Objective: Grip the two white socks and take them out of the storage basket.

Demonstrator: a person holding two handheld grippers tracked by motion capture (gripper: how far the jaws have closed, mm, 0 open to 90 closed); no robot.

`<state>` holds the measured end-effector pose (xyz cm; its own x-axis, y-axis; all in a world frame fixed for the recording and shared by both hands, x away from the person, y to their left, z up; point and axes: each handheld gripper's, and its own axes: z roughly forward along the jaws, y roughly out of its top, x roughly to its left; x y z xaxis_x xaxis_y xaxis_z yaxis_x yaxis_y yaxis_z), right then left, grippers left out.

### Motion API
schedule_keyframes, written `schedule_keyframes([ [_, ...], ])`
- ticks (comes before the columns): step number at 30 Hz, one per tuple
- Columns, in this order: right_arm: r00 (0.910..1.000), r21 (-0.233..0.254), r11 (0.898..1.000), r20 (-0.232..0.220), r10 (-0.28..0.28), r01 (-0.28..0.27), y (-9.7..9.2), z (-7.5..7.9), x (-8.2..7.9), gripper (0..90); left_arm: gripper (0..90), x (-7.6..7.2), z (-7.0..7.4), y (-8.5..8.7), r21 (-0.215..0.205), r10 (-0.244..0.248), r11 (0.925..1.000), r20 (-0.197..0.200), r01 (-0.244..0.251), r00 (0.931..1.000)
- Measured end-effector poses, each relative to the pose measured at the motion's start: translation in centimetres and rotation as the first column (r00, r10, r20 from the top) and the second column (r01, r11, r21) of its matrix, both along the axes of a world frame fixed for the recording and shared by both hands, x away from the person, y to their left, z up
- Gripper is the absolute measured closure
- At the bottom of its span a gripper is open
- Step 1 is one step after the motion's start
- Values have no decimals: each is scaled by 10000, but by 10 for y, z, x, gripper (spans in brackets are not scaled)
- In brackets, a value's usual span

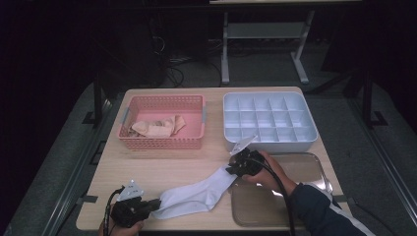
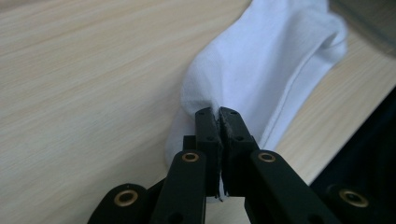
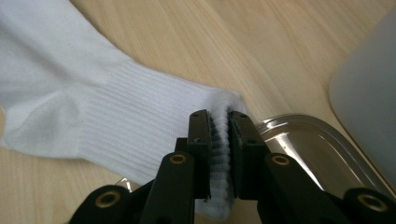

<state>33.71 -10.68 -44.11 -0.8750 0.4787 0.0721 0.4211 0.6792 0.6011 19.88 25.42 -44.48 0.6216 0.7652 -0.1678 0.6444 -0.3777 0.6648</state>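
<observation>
**Sock held at both ends, near front edge of table**

White sock [image 1: 196, 195] lay stretched flat on the wooden table [image 1: 162, 164], running diagonally from front-left up toward the right. Left gripper [image 1: 156, 202] was at the toe end w/ jaws pressed together on the fabric; in the left gripper view the sock [image 2: 261, 70] was pinched thin between the two black jaws, w/ almost no gap. Right gripper [image 1: 231, 169] clamped the ribbed cuff end; in the right gripper view a thick fold of cuff [image 3: 219, 154] sat between the jaws, so they stood slightly apart around it, pads on the cloth. Cuff end was just beside the corner of the metal tray [image 1: 305, 169], which sat front-right. Behind it was the white divided box [image 1: 265, 142], its cells bare. Pink basket [image 1: 162, 142] sat back-left, well apart from the sock, w/ beige cloth items [image 1: 156, 127] inside. Person's right hand [image 1: 268, 174] & dark sleeve came in from bottom right.
</observation>
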Motion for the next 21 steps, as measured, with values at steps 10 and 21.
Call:
schedule_keyframes([
  [10, 9992, -245, 9997, 389, 45, -36, 8, -4, -1, 777, 849, 8, -11, 1, 719, -5, 9974, 20, 3, 10000],
  [21, 9928, -389, 9992, 1197, 0, 46, 32, -12, 8, 777, 855, 50, -12, 21, 1261, 862, 9875, 671, -942, 9940],
])
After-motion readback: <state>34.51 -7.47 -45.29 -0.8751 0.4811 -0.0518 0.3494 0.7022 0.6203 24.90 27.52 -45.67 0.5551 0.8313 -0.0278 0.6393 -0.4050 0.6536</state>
